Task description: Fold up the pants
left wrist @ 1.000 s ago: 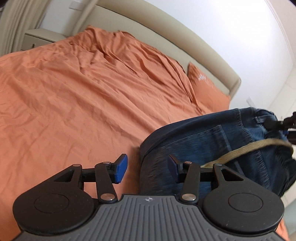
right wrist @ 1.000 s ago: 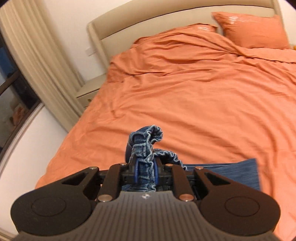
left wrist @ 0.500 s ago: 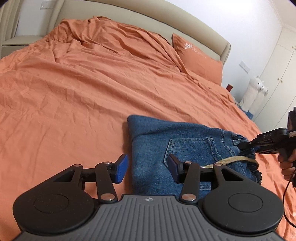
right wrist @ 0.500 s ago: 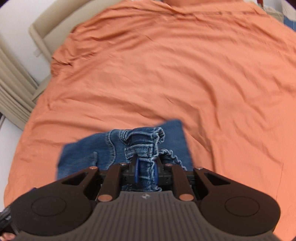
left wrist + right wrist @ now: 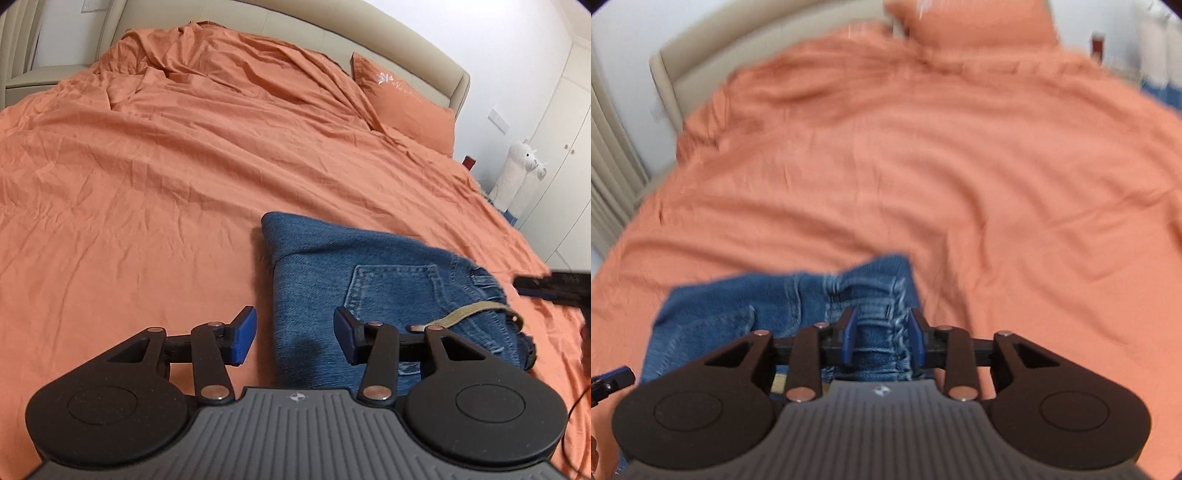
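The blue jeans [image 5: 373, 295] lie folded in a compact rectangle on the orange bed sheet [image 5: 166, 184], back pocket up, with a tan strap at the waistband. My left gripper [image 5: 293, 338] is open and empty, its fingers straddling the jeans' left edge just above the fabric. In the blurred right wrist view my right gripper [image 5: 882, 336] is open, with the bunched waistband of the jeans [image 5: 775, 310] lying loose between its jaws. The right gripper also shows at the right edge of the left wrist view [image 5: 554, 286].
The orange sheet covers the whole bed, with a beige headboard [image 5: 332, 33] and an orange pillow [image 5: 402, 99] at the far end. A white alpaca toy [image 5: 517, 173] and white wardrobe doors stand right of the bed. Curtains [image 5: 609, 166] hang at the left.
My right gripper lowered the waistband onto the bed and opened, letting the jeans go. The jeans went from hanging to lying flat and folded. My left gripper stayed open.
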`<control>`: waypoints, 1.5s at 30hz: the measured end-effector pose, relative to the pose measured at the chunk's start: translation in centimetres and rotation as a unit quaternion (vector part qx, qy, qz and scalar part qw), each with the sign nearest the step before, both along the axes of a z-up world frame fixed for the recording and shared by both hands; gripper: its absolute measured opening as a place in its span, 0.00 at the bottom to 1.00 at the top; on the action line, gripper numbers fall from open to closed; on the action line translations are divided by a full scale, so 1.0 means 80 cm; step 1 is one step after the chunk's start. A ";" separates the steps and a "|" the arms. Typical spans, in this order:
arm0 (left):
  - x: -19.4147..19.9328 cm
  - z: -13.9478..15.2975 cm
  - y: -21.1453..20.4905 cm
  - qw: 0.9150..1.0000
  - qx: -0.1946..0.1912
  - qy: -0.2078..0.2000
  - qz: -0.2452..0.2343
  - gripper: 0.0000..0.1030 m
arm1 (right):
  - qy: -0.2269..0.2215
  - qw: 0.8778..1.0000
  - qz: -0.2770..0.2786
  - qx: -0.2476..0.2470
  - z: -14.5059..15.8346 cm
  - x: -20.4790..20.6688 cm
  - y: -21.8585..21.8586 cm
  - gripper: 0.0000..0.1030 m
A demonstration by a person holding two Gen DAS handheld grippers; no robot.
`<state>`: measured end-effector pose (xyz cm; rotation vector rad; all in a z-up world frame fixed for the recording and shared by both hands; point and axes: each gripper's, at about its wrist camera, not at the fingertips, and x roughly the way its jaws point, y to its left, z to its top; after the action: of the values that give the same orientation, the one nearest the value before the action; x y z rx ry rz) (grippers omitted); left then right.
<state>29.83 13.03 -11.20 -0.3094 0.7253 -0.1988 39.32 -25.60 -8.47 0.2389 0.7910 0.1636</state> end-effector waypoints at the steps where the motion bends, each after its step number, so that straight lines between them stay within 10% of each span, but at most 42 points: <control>1: -0.001 0.001 0.001 1.000 -0.008 -0.002 0.001 0.52 | 0.004 0.999 -0.030 0.024 0.004 -0.018 -0.005 0.27; 9: 0.006 0.004 0.014 0.997 -0.070 0.027 0.030 0.52 | -0.009 0.991 -0.091 0.101 -0.011 -0.102 0.028 0.27; 18: 0.131 -0.036 0.056 0.977 -0.180 0.099 0.059 0.51 | -0.003 0.996 -0.088 0.029 -0.072 -0.077 0.041 0.26; 21: 0.166 -0.053 0.058 0.971 -0.199 0.117 0.063 0.24 | 0.002 0.995 -0.087 0.039 -0.074 -0.074 0.036 0.26; 32: 0.204 -0.025 0.002 0.996 -0.025 0.088 -0.020 0.09 | 0.027 0.995 -0.073 0.061 -0.091 -0.062 0.025 0.26; 40: 0.231 -0.046 -0.009 0.995 -0.001 0.103 0.005 0.17 | 0.024 0.996 -0.065 0.049 -0.091 -0.059 0.031 0.25; 42: 0.237 -0.037 -0.005 0.995 0.009 0.087 0.048 0.00 | 0.024 0.996 -0.066 0.050 -0.093 -0.059 0.029 0.25; 45: 0.239 -0.023 0.003 0.994 0.004 0.095 0.057 0.00 | 0.026 0.996 -0.068 0.054 -0.096 -0.059 0.026 0.25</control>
<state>48.93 13.25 -13.07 -0.3639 0.8927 -0.0572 34.58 -23.55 -16.12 0.3995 0.8156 0.0725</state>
